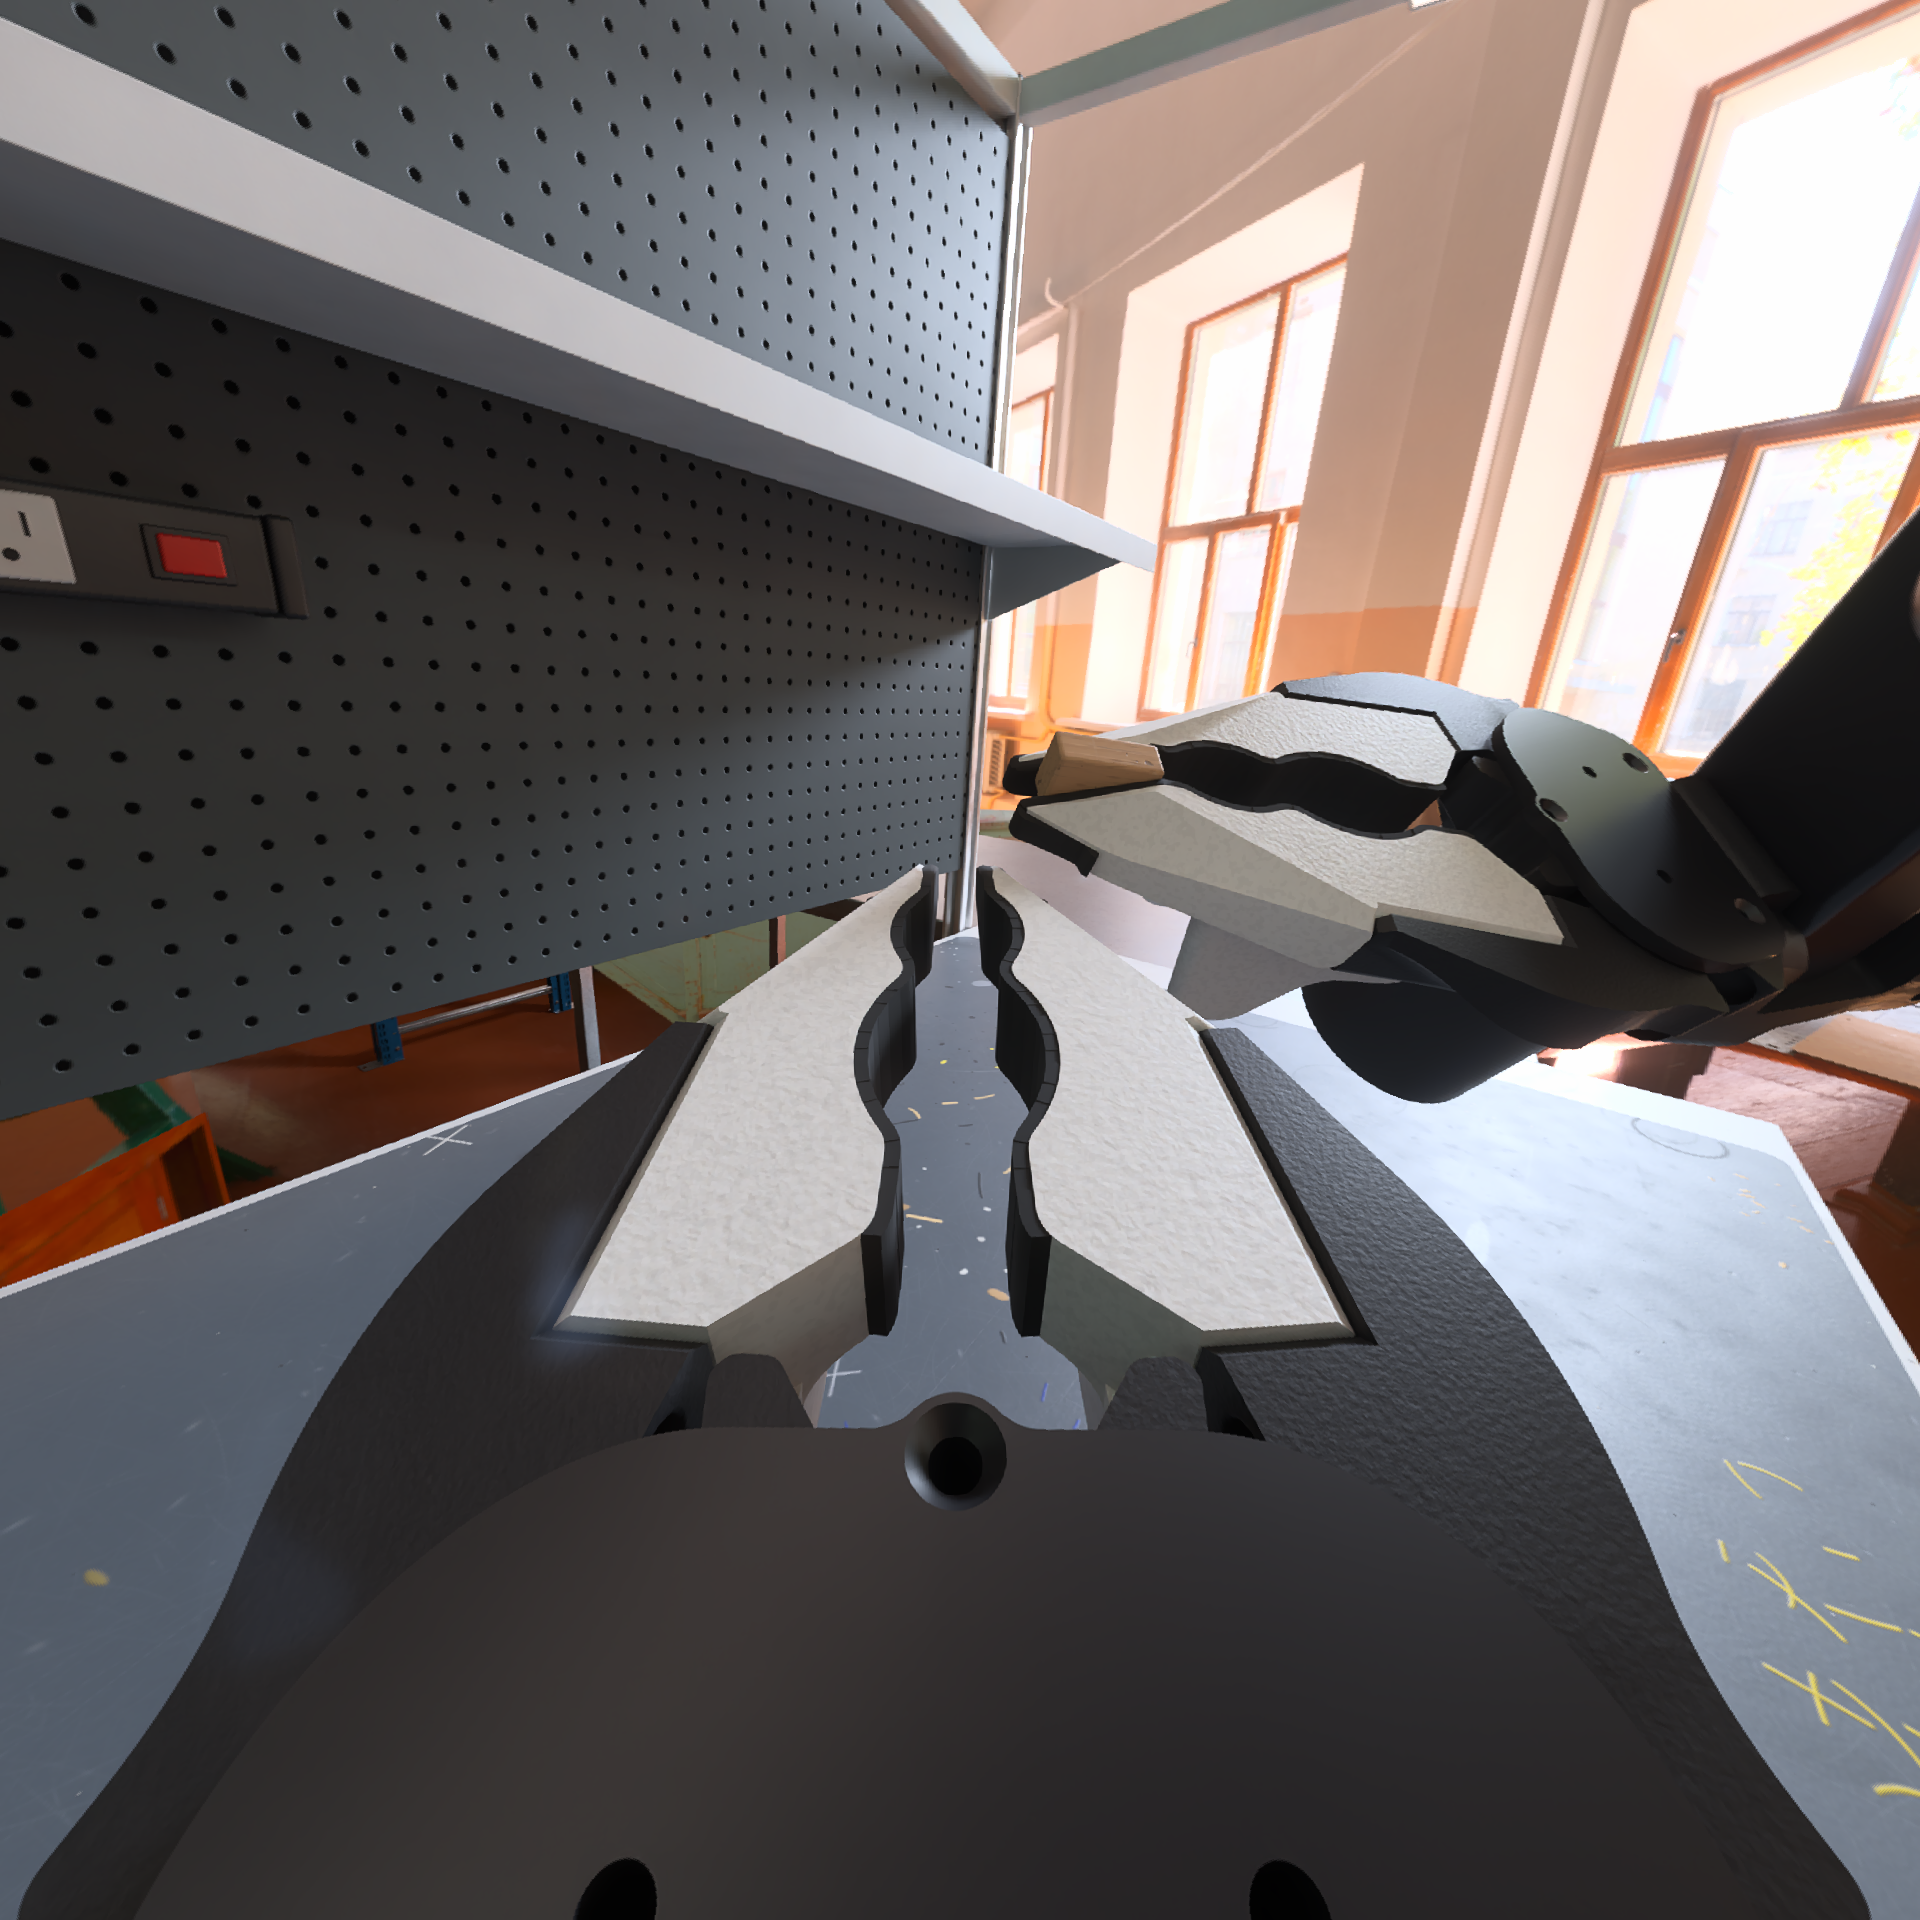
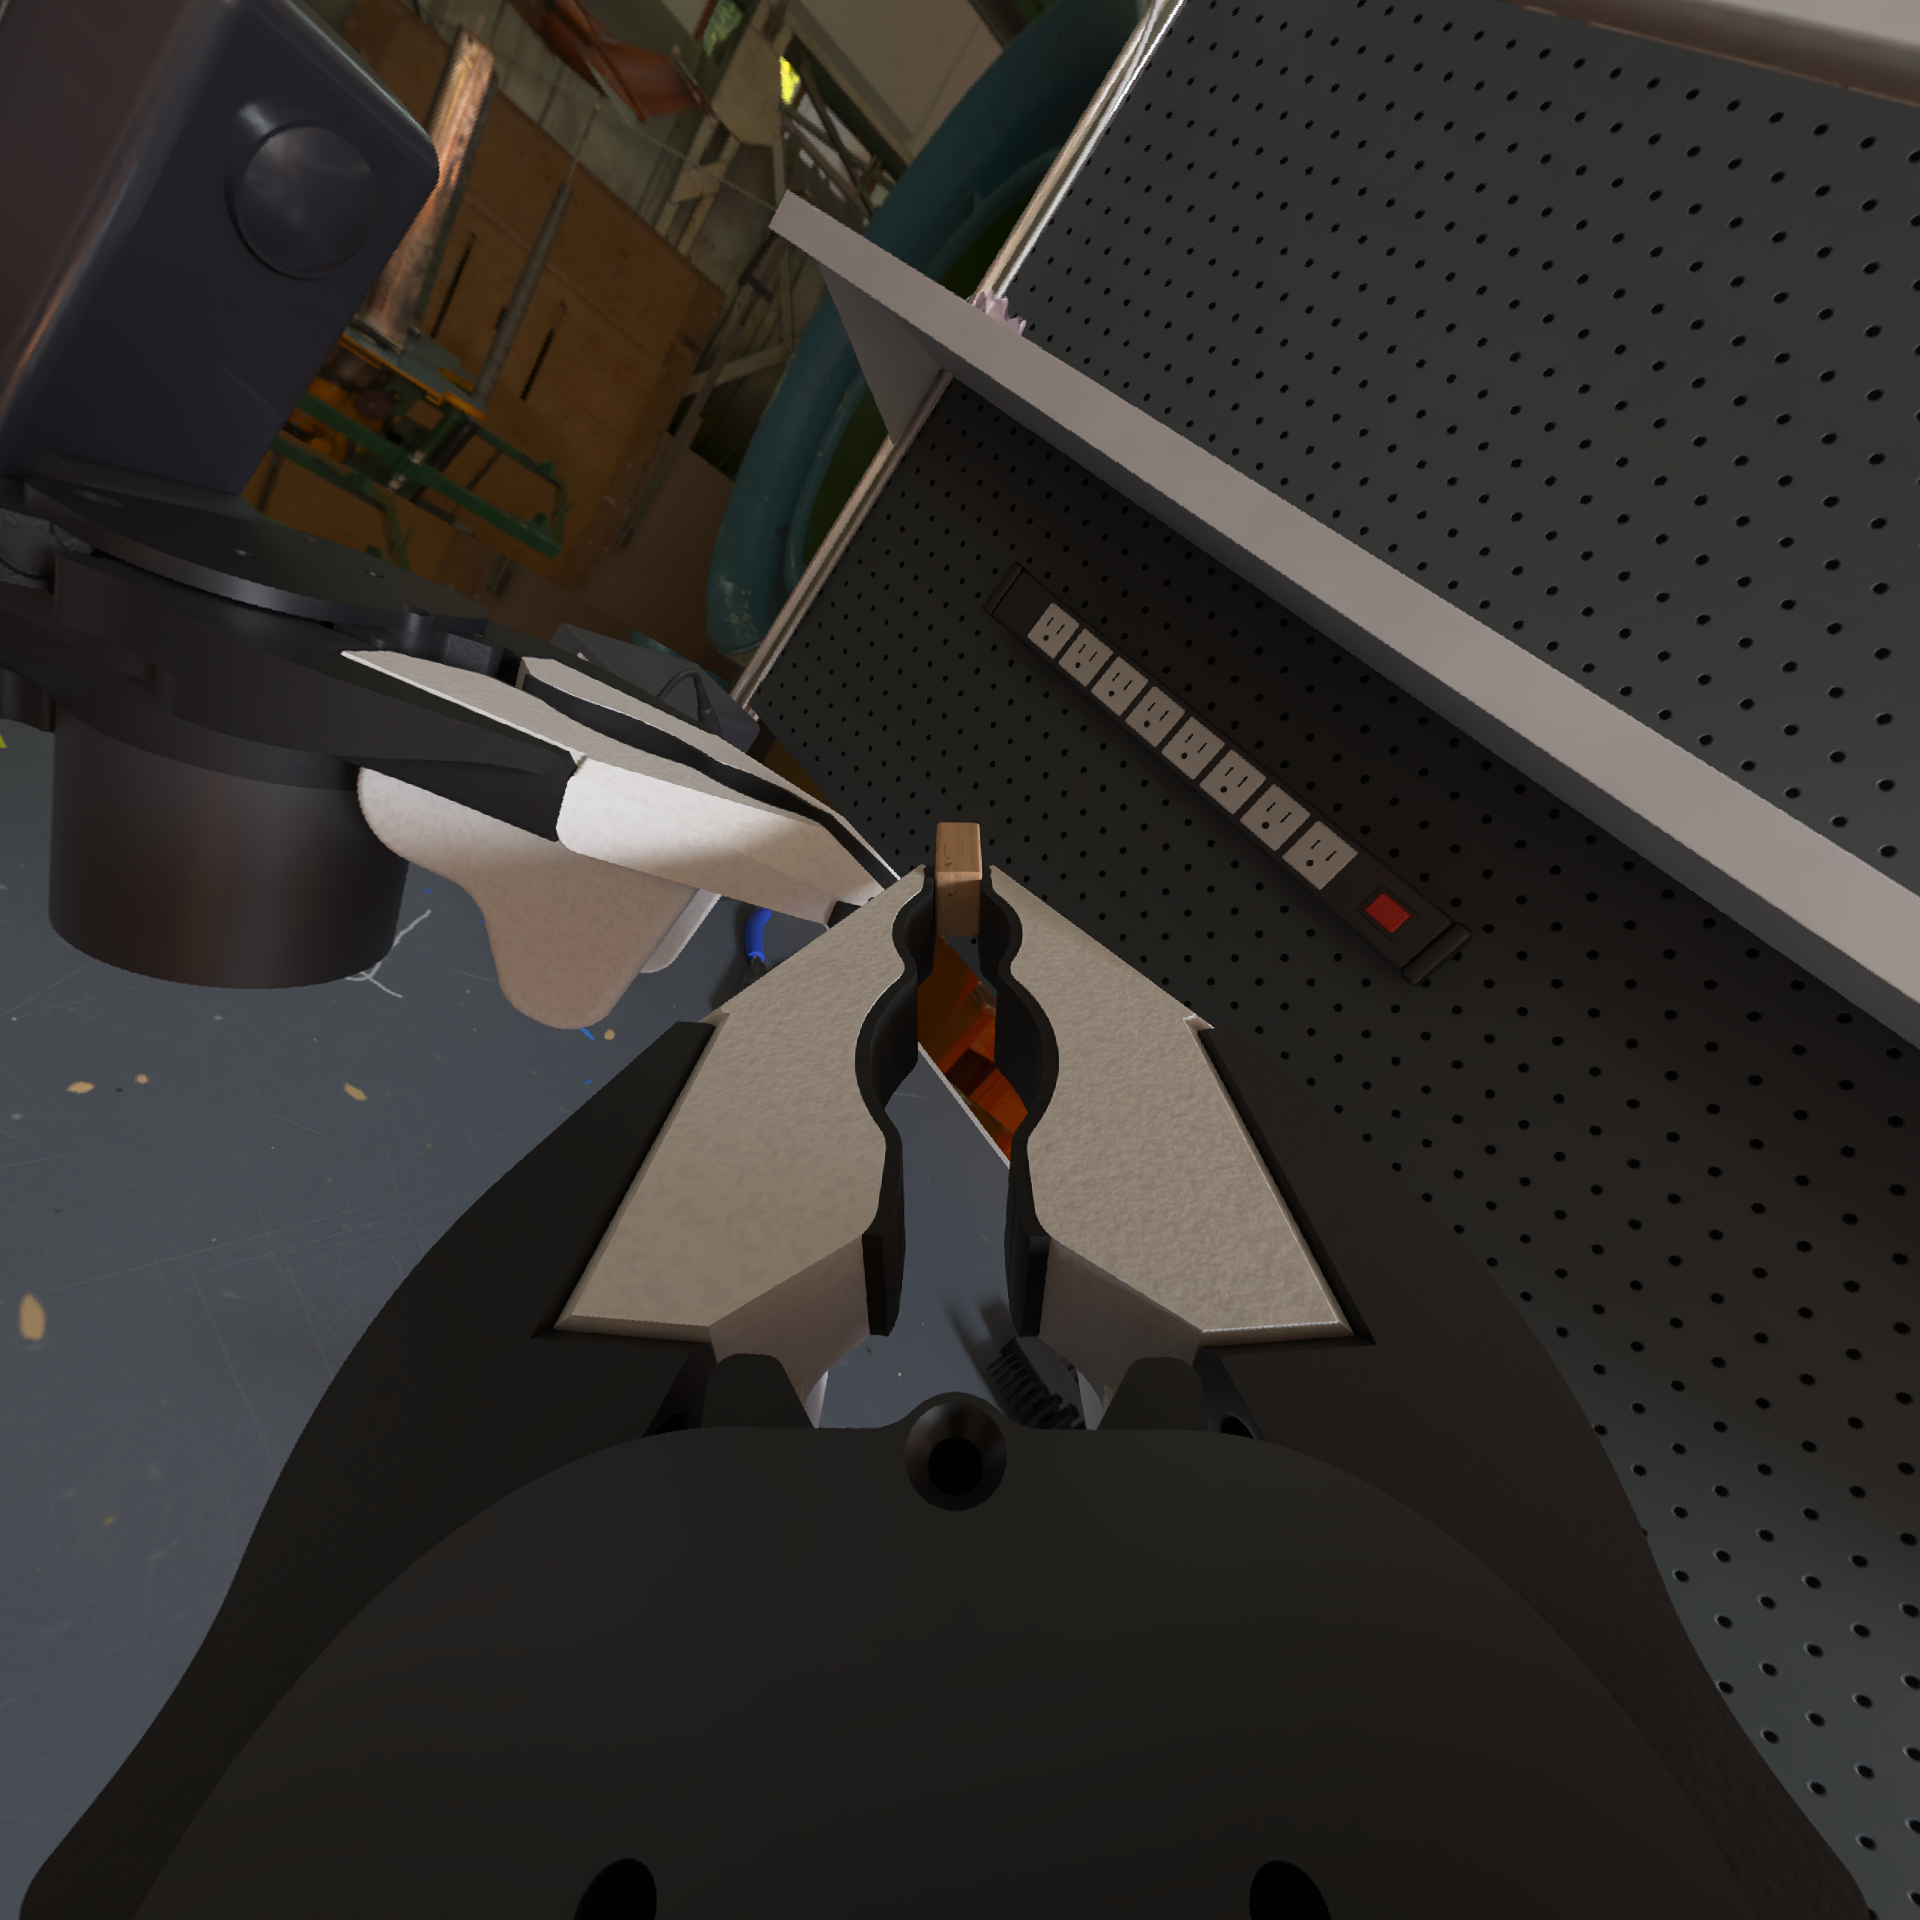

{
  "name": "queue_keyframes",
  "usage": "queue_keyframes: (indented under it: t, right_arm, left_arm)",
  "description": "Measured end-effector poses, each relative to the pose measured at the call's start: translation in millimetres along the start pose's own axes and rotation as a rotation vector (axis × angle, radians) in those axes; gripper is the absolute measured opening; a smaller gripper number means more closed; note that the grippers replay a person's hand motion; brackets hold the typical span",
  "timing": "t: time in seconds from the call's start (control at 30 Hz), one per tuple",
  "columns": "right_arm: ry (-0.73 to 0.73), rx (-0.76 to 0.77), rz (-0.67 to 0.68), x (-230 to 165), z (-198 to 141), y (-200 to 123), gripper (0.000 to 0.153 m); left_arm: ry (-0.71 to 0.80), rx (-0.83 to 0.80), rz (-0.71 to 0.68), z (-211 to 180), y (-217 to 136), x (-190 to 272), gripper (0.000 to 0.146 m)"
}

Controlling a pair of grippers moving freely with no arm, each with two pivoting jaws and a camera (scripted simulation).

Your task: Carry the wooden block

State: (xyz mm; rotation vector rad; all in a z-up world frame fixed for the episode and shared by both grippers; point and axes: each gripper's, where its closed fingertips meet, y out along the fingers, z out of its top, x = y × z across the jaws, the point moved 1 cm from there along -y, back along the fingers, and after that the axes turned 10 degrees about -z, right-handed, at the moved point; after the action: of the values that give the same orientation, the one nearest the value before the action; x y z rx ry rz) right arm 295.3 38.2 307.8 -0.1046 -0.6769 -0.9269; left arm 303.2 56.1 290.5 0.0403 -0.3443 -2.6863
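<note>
The small wooden block (image 2: 957, 879) is pinched between the tips of my right gripper (image 2: 956, 894), which holds it in the air above the workbench. In the left wrist view the right gripper (image 1: 1049, 784) comes in from the right with the block (image 1: 1101, 767) at its tips. My left gripper (image 1: 954, 881) has its jaws nearly together with nothing between them. Its tips sit just below and left of the block. In the right wrist view the left gripper (image 2: 873, 888) comes in from the left, its tips close beside the block.
A dark pegboard (image 1: 520, 790) with a grey shelf (image 1: 582, 343) stands close behind both grippers. A power strip (image 2: 1226, 774) with a red switch is mounted on it. The grey workbench top (image 1: 1621, 1299) lies below, with its right edge near.
</note>
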Motion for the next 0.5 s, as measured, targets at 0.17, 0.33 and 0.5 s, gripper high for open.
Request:
queue_keyframes:
  t: [0.17, 0.33, 0.5]
  right_arm:
    - [-0.013, -0.001, -0.002, 0.5, -1.5, 0.5, 0.006]
    - [-0.025, -0.001, -0.006, 0.7, -0.8, 0.3, 0.006]
    - [-0.037, -0.010, -0.015, 0.2, -4.0, 1.7, 0.006]
  left_arm:
    - [0.003, -0.008, 0.003, -0.9, 0.7, -1.1, 0.007]
    - [0.028, -0.020, 0.017, -0.6, 0.3, -1.6, 0.007]
    - [0.023, -0.040, 0.048, -5.3, -0.3, -7.2, 0.007]
